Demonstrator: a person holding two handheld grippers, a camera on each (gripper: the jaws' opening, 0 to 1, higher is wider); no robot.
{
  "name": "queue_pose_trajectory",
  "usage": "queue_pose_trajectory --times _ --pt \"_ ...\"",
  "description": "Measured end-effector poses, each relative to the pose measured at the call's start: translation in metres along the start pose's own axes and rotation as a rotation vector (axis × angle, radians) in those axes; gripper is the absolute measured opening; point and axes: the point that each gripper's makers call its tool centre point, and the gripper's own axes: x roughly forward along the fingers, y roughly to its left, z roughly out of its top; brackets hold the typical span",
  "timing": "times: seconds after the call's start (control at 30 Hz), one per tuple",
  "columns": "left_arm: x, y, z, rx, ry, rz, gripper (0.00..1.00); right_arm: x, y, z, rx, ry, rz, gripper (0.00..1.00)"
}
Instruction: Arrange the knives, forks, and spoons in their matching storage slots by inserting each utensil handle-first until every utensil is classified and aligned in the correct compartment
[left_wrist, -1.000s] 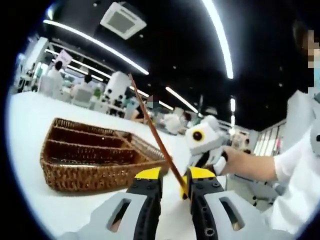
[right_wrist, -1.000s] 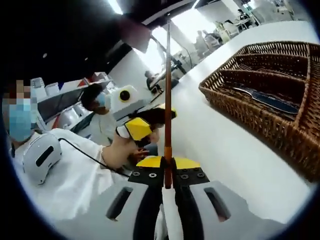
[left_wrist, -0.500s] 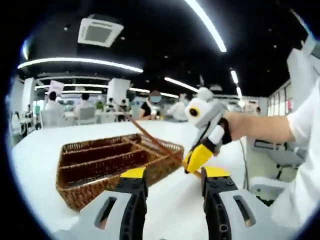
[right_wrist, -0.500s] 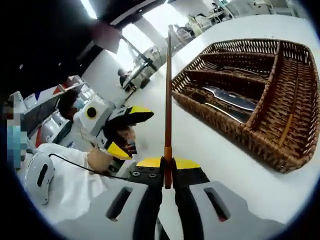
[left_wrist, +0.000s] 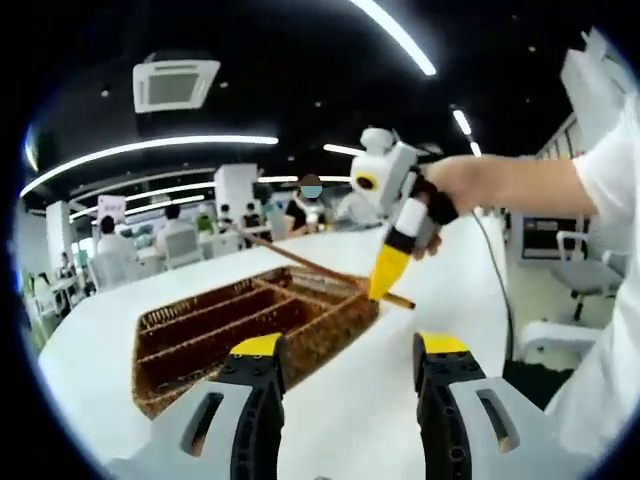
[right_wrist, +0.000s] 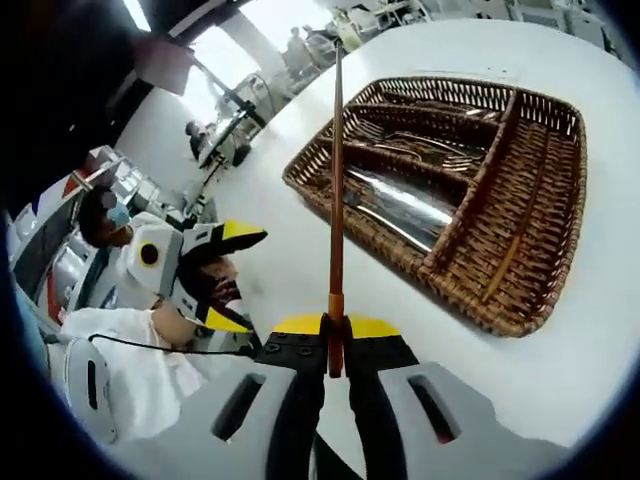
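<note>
Now pinching a chopstick (right_wrist: 337, 180) by its orange-banded end: right gripper (right_wrist: 336, 345), jaws pressed together on it, the thin brown shaft running straight ahead from the tips and crossing above the near-left edge of the basket (right_wrist: 520, 310). Seen from the left gripper view as a slanted stick (left_wrist: 310, 265) held by the right gripper (left_wrist: 388, 272) above the far right corner of the basket (left_wrist: 200, 370), a hand (left_wrist: 462, 183) around the tool's body.

Spread wide and holding nothing: left gripper (left_wrist: 345, 350), with the basket ahead and to the left of its jaws, apart from them, on the white table (left_wrist: 380, 400).

Ahead and right of the right gripper, inside the wicker dividers: knives (right_wrist: 400, 205) in the long slot nearest the stick, forks (right_wrist: 425, 145) in the next slot beyond, and another chopstick (right_wrist: 505, 270) lying in the cross slot at the basket's near end. Left of the right gripper's jaws, apart from the stick: left gripper (right_wrist: 232, 275), yellow tips parted.
</note>
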Motion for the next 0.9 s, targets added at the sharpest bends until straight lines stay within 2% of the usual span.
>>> queue_pose_trajectory --times 0.03,0.1,0.13,0.2,0.27,0.33,0.37,0.47,0.5,0.53,0.57,0.63,0.67,0.73,0.8,0.87,0.9 --pt "0.0 0.0 0.0 0.001 -0.001 0.0 0.51 -0.001 -0.007 0.004 0.006 -0.007 -0.032 0.05" --pt "-0.001 0.001 0.0 0.004 0.002 0.002 0.51 -0.003 -0.01 0.004 0.016 0.015 -0.035 0.05" --pt "-0.001 0.001 0.0 0.005 0.003 0.003 0.51 -0.004 -0.012 0.007 0.01 0.005 -0.039 0.05" --pt "-0.001 0.002 -0.002 0.008 0.01 0.005 0.51 -0.01 -0.029 0.013 0.052 0.004 -0.091 0.05" --pt "-0.002 0.002 -0.003 0.007 0.016 0.004 0.51 -0.013 -0.038 0.016 0.108 0.005 -0.108 0.05" --pt "-0.002 0.002 -0.003 0.009 0.016 0.004 0.5 -0.015 -0.046 0.019 0.107 0.006 -0.12 0.05" --pt "-0.002 0.003 -0.003 0.01 0.017 0.004 0.5 -0.017 -0.057 0.026 0.12 0.008 -0.142 0.05" --pt "-0.001 0.003 -0.001 0.013 0.013 0.003 0.5 -0.02 -0.073 0.031 0.147 0.055 -0.167 0.05" --pt "0.0 0.003 0.0 0.014 0.013 0.002 0.5 -0.019 -0.074 0.029 0.154 0.057 -0.184 0.05" --pt "0.0 0.003 0.0 0.013 0.013 0.001 0.5 -0.02 -0.078 0.027 0.194 0.074 -0.203 0.05" --pt "0.0 0.002 0.0 0.013 0.013 0.0 0.5 -0.019 -0.079 0.028 0.238 0.065 -0.207 0.05" --pt "0.001 0.001 0.001 0.015 0.013 -0.003 0.5 -0.019 -0.086 0.033 0.247 0.055 -0.229 0.06" --pt "0.002 0.001 0.001 0.018 0.012 -0.002 0.5 -0.02 -0.092 0.028 0.278 0.098 -0.275 0.06" --pt "0.002 0.0 0.001 0.022 0.015 -0.004 0.5 -0.017 -0.096 0.032 0.325 0.08 -0.299 0.06" --pt "0.002 0.0 0.001 0.025 0.018 -0.003 0.5 -0.017 -0.099 0.029 0.305 0.12 -0.325 0.06" --pt "0.001 0.0 0.001 0.026 0.018 -0.002 0.5 -0.015 -0.103 0.032 0.332 0.104 -0.349 0.06" --pt "0.001 0.0 0.002 0.026 0.018 -0.001 0.5 -0.014 -0.103 0.029 0.339 0.125 -0.359 0.06"
